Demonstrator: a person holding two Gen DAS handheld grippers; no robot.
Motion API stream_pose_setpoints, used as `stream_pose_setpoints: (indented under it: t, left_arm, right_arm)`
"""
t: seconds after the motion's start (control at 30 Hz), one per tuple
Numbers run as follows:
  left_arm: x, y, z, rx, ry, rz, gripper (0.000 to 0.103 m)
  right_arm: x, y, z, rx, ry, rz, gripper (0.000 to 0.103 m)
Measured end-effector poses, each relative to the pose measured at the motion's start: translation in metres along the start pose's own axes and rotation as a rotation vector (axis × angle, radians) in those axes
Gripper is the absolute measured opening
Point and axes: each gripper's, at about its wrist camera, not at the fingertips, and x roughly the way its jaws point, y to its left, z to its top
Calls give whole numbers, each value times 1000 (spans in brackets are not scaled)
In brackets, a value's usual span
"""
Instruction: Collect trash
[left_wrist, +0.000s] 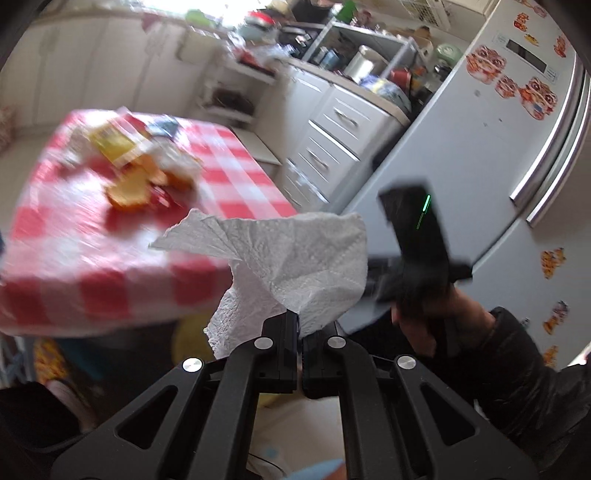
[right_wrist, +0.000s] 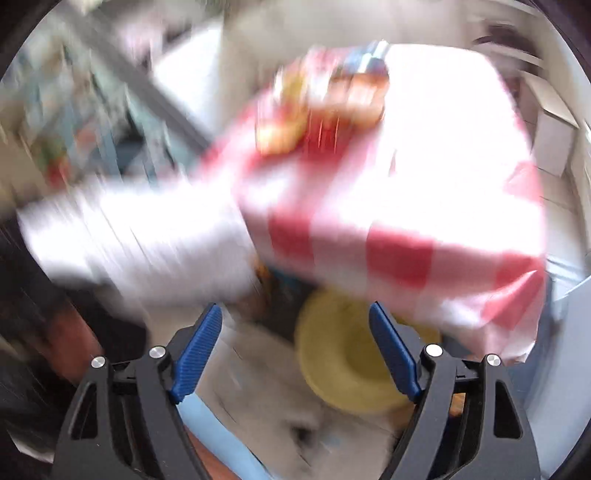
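Closest to the left wrist camera, the left gripper (left_wrist: 299, 325) is clamped tight on a crumpled white paper towel (left_wrist: 295, 258), its black fingers pinching the towel's lower gathered end. From that pinch the sheet fans upward and leftward, its long ragged edge running roughly level across the middle of the view, with one corner poking left over the edge of the table covered in a red-and-white checked cloth (left_wrist: 229, 173). On that cloth, further off and blurred, sits a heap of yellow and orange wrappers (left_wrist: 136, 173). To the right, a hand (left_wrist: 424, 317) in a dark sleeve grips the other black tool, in front of a white fridge with cartoon stickers (left_wrist: 517, 147); white drawers (left_wrist: 332, 147) stand behind.

The right wrist view is heavily smeared by motion. Nearest, the right gripper (right_wrist: 295, 350) stands spread wide, its blue ribbed pads (right_wrist: 199, 354) apart with nothing between them. Beyond them lies a round yellow bowl-like thing (right_wrist: 343, 362), low beneath the hanging cloth. The same checked table fills the upper right; a white blur on the left may be the towel, but I cannot tell.
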Motion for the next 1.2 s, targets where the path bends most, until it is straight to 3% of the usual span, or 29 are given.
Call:
stream_pose_setpoints:
  t: [0.17, 0.33, 0.4, 0.5, 0.53, 0.73, 0.97, 1.1, 1.2]
  left_arm:
    - [51, -10, -16, -10, 142, -51, 2]
    - [106, -1, -31, -56, 271, 25, 2]
    - [115, 0, -34, -66, 290, 43, 7]
    - [114, -4, -35, -60, 293, 51, 31]
    - [112, -4, -36, -65, 289, 56, 39]
    - [84, 2, -18, -96, 218, 65, 42]
    - [27, 15, 14, -97, 56, 125, 50]
    - [-1, 39, 34, -99, -7, 258, 51]
    - [-19, 62, 47, -131, -77, 430, 51]
  right_arm:
    - [-29, -25, 18, 144, -208, 56, 79]
    - [-39, -23, 14, 151, -252, 55, 79]
    - [-40, -19, 11, 128, -251, 40, 79]
    - [-49, -15, -1, 107, -249, 10, 79]
    - [-48, -14, -1, 103, -247, 5, 79]
    - [-44, -10, 0, 102, -253, -8, 79]
    - [-40, -2, -4, 115, -239, 51, 79]
    - [-34, 14, 9, 55, -227, 51, 79]
    - [-22, 23, 18, -27, -217, -39, 79]
